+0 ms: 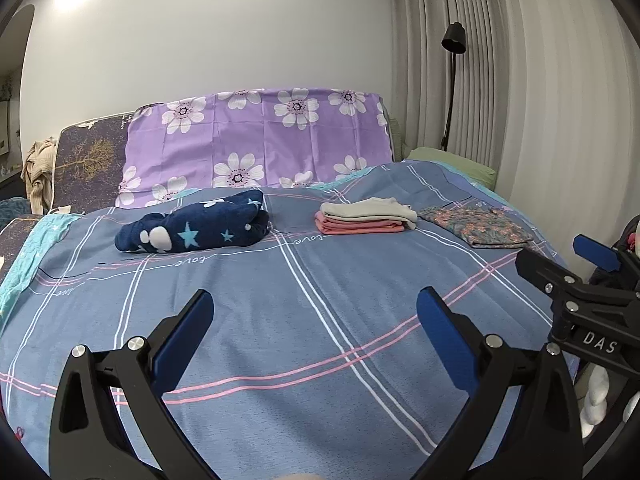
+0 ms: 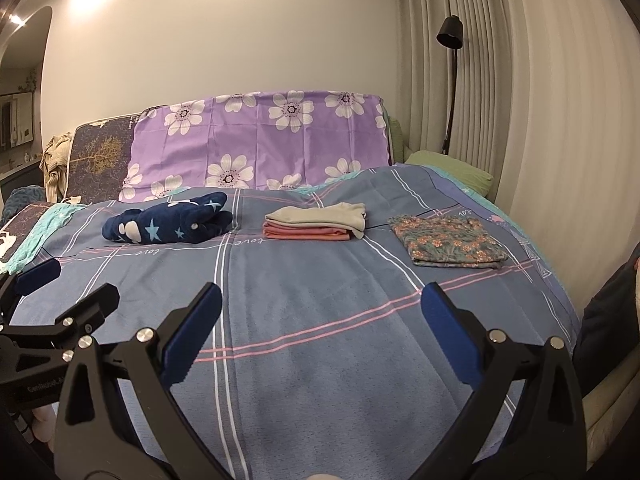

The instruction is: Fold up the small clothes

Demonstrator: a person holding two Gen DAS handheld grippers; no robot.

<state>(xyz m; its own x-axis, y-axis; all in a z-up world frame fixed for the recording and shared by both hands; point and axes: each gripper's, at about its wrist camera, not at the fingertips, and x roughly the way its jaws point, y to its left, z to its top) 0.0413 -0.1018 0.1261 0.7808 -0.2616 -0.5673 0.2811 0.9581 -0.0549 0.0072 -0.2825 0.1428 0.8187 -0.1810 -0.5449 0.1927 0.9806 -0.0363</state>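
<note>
While both grippers hang over the bare middle of the bed (image 1: 320, 340), the left gripper (image 1: 316, 320) and right gripper (image 2: 322, 316) are wide apart and hold nothing. The bundled star blanket (image 1: 192, 228) lies upper left, unfolded. The folded stack (image 1: 364, 218) and flowery cloth (image 2: 448, 242) look done. Next, reaching for the blanket seems right.

Navy star-print garment (image 1: 192, 230): loosely bundled, lying on far left of bed. Folded stack (image 1: 364, 218): pink pieces beneath, grey piece on top, at centre. Floral garment (image 1: 476, 226): folded flat, right of stack. All three apart, in one row.
</note>
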